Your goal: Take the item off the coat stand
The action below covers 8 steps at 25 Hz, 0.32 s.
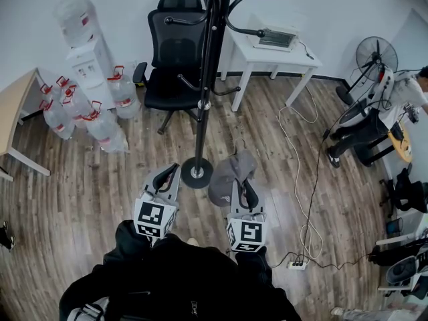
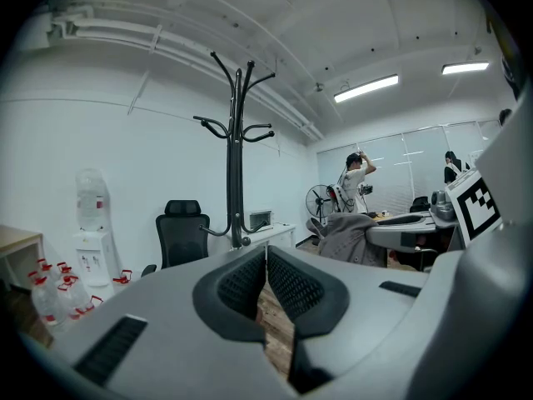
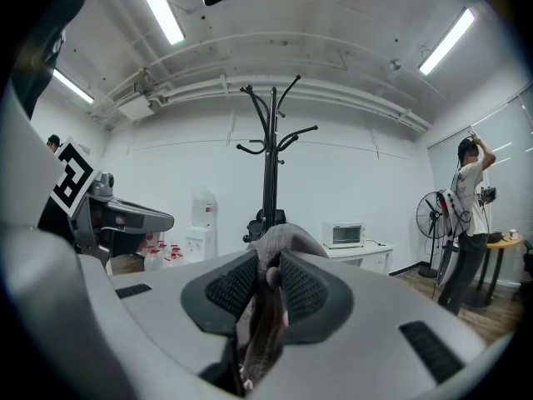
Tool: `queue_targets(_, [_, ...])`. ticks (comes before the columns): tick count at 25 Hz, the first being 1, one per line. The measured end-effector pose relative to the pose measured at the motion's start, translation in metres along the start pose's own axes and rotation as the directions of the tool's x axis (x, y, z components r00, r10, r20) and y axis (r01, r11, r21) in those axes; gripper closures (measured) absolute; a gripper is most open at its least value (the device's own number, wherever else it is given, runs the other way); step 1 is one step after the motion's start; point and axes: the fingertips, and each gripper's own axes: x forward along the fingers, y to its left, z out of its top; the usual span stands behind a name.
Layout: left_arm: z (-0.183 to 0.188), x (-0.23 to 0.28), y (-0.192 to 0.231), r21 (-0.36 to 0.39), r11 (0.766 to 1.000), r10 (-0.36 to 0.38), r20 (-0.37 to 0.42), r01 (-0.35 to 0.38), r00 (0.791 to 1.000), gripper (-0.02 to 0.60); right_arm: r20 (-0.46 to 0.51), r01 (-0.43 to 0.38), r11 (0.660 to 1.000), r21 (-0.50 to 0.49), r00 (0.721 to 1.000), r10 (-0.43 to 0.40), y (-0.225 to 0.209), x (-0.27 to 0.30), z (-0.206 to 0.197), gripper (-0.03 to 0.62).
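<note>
Grey cap: off the coat stand, clamped between the jaws of the right gripper, just beside the stand's base. Left gripper: jaws together, nothing held, at the base's other side

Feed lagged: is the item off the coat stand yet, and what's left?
Done: the hooks of the coat stand look bare. In hand: the right gripper has its jaws pinched on the grey cap, clear of the stand. The left gripper is shut, empty. Left: probably nothing beyond putting it down.
</note>
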Motion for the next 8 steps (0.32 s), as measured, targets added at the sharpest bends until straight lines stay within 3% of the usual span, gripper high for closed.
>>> queue_targets(8, [-0.0010, -0.0016, -0.0036, -0.001, 1.000, 0.001, 0.002, -0.001, 1.000, 0.554, 0.005, -0.004, 1.000, 0.000, 1.000, 0.004, -0.0005, -0.0032, 0.0000, 0.499])
